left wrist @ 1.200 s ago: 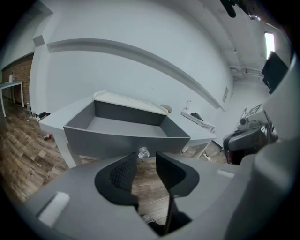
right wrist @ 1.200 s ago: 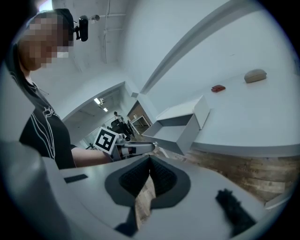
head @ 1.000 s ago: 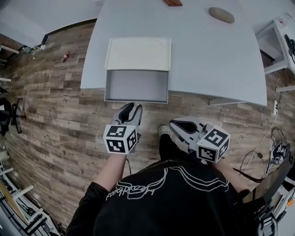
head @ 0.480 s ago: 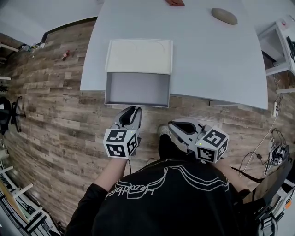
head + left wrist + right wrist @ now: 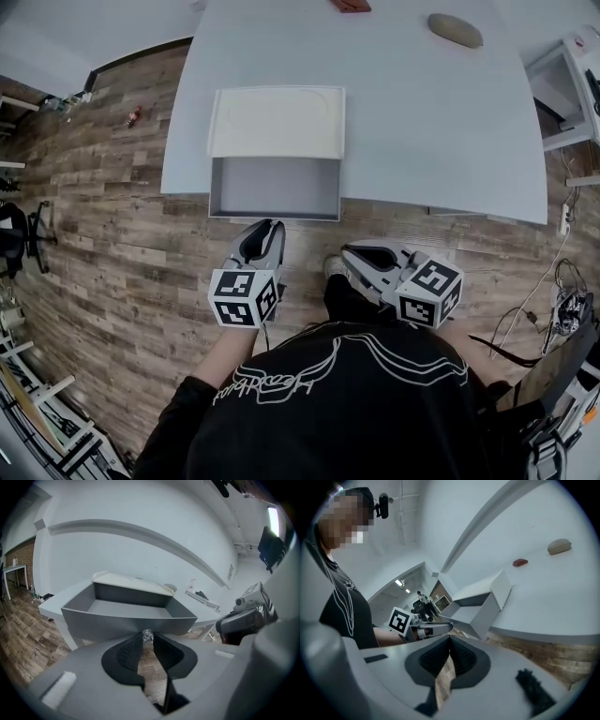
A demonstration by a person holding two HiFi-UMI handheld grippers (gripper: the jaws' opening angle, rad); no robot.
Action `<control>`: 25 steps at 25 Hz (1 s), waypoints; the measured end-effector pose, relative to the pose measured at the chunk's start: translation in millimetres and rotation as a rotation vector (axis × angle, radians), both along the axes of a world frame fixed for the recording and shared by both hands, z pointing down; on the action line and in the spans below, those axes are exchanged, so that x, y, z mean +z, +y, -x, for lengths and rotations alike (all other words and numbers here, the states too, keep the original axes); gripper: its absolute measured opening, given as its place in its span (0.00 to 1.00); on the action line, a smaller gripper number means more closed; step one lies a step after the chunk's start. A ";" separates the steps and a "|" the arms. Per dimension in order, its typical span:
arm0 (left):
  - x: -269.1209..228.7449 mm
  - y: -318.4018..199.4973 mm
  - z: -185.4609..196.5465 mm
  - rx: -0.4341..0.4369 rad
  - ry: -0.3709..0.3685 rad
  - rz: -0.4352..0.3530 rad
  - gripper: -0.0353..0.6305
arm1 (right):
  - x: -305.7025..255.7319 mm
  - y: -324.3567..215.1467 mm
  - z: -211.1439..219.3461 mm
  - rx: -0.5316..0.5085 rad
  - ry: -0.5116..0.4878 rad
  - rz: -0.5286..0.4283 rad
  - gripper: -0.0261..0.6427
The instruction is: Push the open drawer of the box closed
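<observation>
Drawer (image 5: pixel 274 187): grey, empty, pulled out of box (image 5: pixel 277 120) past the desk (image 5: pixel 431 122) edge, hanging over the floor. Left claw (image 5: pixel 265 228): nearly pressed together, holding nothing, aimed at the drawer front and just short of it; the narrow tip likely serves as a blunt pusher. Right claw (image 5: pixel 353 254): pressed together, empty, parked aside, seemingly unneeded.

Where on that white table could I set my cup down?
Widest bare stretch: the table right of the box, this side of the grey lump. A narrow strip runs left of the box. Front left is crowded: the open drawer juts past the edge.
</observation>
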State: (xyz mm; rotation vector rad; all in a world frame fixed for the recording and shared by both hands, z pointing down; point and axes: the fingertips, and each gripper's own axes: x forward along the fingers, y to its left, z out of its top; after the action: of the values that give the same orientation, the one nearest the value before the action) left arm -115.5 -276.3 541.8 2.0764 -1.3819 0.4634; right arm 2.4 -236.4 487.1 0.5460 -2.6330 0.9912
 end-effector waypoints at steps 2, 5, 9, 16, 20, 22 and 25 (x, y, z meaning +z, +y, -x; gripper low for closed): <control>-1.2 -5.4 3.0 -0.006 -0.005 -0.006 0.17 | 1.2 -3.0 0.3 0.002 -0.003 0.001 0.05; -4.6 -15.1 4.0 -0.013 -0.009 -0.017 0.17 | 1.3 -8.3 -3.2 0.008 -0.006 0.000 0.05; -6.2 -31.5 2.3 -0.012 -0.014 -0.026 0.17 | 3.0 -16.0 -6.8 0.016 -0.011 0.004 0.05; -9.3 -62.4 2.1 -0.005 -0.034 -0.046 0.17 | 7.8 -24.2 -11.6 0.033 -0.015 0.017 0.05; -8.9 -79.8 3.4 -0.006 -0.035 -0.062 0.17 | 11.4 -26.5 -12.2 0.035 -0.024 0.024 0.05; -8.0 -89.5 2.1 -0.011 -0.032 -0.068 0.17 | 12.9 -30.0 -15.2 0.037 -0.026 0.026 0.05; -7.8 -98.8 0.8 -0.015 -0.027 -0.072 0.17 | 13.9 -34.4 -19.8 0.046 -0.018 0.027 0.05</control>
State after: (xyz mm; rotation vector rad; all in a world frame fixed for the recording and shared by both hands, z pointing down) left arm -116.3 -375.1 534.0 2.1230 -1.4488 0.4423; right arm 22.2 -270.8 501.0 0.5968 -2.6295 1.0491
